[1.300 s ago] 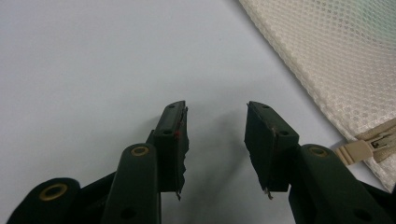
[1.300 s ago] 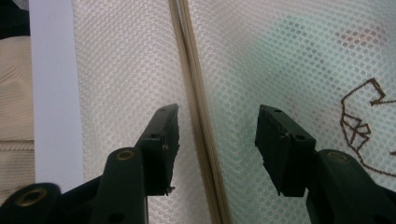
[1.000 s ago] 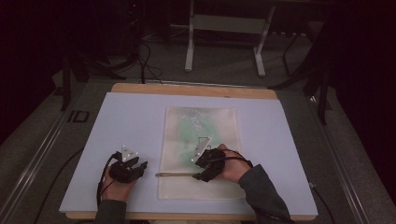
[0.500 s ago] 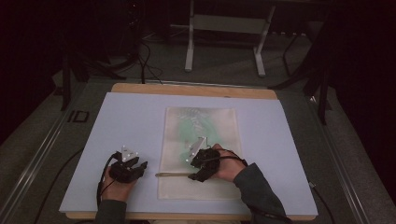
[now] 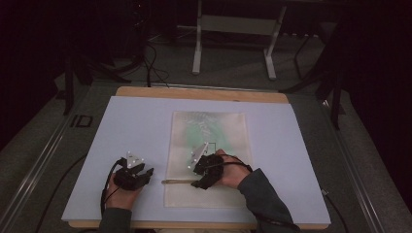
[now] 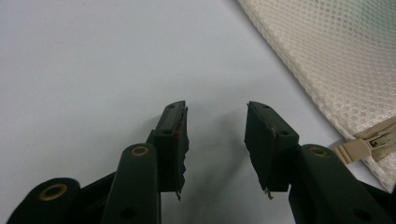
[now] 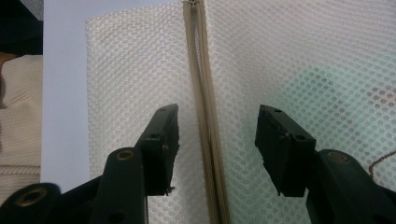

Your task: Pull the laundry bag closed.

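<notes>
The mesh bag (image 5: 208,160) lies flat mid-table on the pale sheet (image 5: 121,126). My right gripper (image 7: 215,149) hovers over its zipper (image 7: 203,107), jaws apart straddling it, gripping nothing. My left gripper (image 6: 215,140) rests beside the bag's edge, jaws apart and empty.

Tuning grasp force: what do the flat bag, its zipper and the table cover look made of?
Mesh bag: off-white woven net, likely polyester or nylon; honeycomb holes, matte, something green showing through. Zipper: beige tape with a plastic-looking end piece, no metal glint. Table cover: smooth, matte pale blue-white sheet, paper or plastic, can't tell; a wooden board edge shows beyond it.
</notes>
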A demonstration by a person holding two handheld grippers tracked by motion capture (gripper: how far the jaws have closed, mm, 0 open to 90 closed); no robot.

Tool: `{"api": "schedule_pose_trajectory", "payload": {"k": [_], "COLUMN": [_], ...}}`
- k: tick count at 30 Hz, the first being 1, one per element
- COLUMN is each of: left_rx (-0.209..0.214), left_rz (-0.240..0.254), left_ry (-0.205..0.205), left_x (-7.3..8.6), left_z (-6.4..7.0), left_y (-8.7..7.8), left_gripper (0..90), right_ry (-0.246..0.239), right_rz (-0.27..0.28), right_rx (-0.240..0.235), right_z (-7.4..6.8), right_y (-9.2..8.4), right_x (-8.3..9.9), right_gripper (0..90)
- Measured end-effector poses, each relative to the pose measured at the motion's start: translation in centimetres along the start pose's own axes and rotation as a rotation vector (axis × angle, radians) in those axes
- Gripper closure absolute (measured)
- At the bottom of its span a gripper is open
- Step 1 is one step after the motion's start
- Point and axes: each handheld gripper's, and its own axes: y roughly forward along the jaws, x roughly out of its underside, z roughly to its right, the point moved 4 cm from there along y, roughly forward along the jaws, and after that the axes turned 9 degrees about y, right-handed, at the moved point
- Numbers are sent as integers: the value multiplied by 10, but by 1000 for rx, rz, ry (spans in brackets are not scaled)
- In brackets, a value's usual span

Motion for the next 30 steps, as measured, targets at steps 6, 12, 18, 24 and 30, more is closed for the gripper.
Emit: {"api": "schedule_pose_trajectory", "payload": {"k": [6,12,18,24,30], "left_rx": [1,2,3,5,5], "left_rz": [0,-2,-2,-3,-3], "left_ry": [1,2,2,4,4], "left_x": [0,0,0,0,0], "left_z": [0,0,0,1,1], "left_y": [0,0,0,1,0], "left_gripper": [580,580,580,580,580], "right_ry": [-5,-13,-19,-27,-35], "right_rz": [0,6,8,9,4], "right_rx": [-8,-16,-23,-28,-34], "right_z": [-2,-4,-7,-8,-12], "right_y": [4,8,11,14,17], "right_x": [-4,-9,-14,-18,-24], "right_gripper": [492,491,492,492,492]}}
